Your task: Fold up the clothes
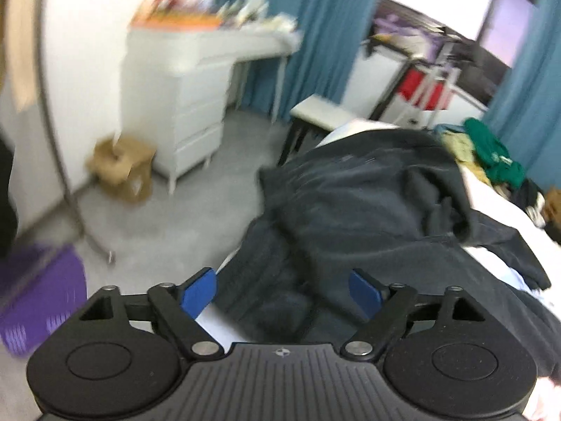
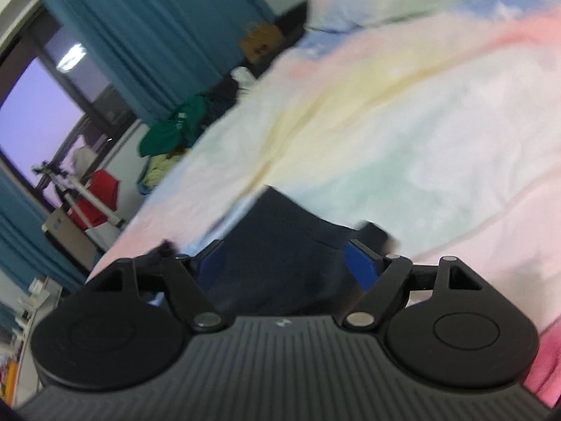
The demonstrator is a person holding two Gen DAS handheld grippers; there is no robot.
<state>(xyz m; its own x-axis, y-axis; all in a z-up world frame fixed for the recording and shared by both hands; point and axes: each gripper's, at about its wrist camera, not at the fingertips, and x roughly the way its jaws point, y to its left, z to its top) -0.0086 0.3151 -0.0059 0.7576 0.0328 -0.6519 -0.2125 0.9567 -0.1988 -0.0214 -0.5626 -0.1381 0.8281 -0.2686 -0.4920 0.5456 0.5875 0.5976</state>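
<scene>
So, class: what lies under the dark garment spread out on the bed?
Under the dark garment you can see a pastel rainbow bedcover, visible around its edges in both views. Whatever sits directly beneath the garment's middle is covered, so it cannot be seen.

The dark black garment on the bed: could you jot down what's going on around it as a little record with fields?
garment: dark black jacket-like garment, crumpled, spread on the bed
surface: pastel rainbow bedspread
left claw: blue pads apart, dark cloth lying between them
right claw: blue pads apart, dark cloth between them
other clothes: green garment in a pile at the far end of the bed
room: white drawer unit, teal curtains, cardboard box on the floor
sharpness: both views blurred
</scene>
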